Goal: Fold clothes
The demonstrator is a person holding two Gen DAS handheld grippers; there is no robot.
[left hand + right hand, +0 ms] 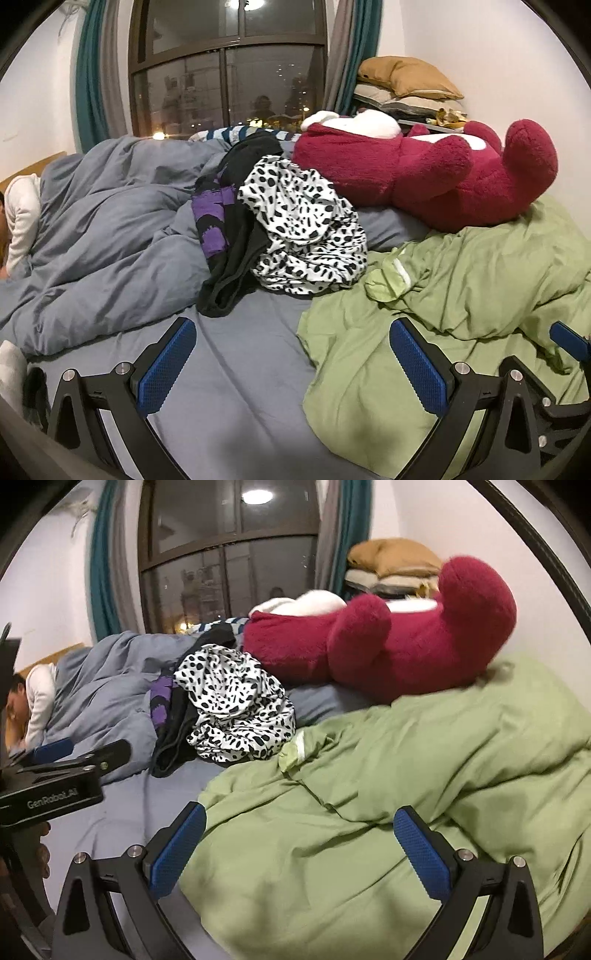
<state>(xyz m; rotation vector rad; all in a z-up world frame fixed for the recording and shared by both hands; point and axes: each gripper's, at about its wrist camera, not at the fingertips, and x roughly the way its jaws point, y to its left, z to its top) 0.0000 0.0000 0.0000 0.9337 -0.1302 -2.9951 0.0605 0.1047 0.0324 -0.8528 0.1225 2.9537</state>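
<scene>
A crumpled green garment [443, 295] lies on the bed's right side; it also shows in the right wrist view [369, 794]. Behind it lies a pile with a black-and-white spotted garment [303, 225] [236, 709] and a black and purple garment [221, 229] [166, 705]. My left gripper [293, 363] is open and empty, low over the grey sheet [229, 369] at the green garment's left edge. My right gripper [299, 843] is open and empty, just above the green garment's near part. The left gripper's body shows at the left of the right wrist view [66, 771].
A big red plush bear [424, 166] [388, 635] lies at the back right, partly on the green garment. A person lies under a grey-blue duvet [110, 229] on the left. Stacked pillows [406, 85] and a window [229, 74] are behind.
</scene>
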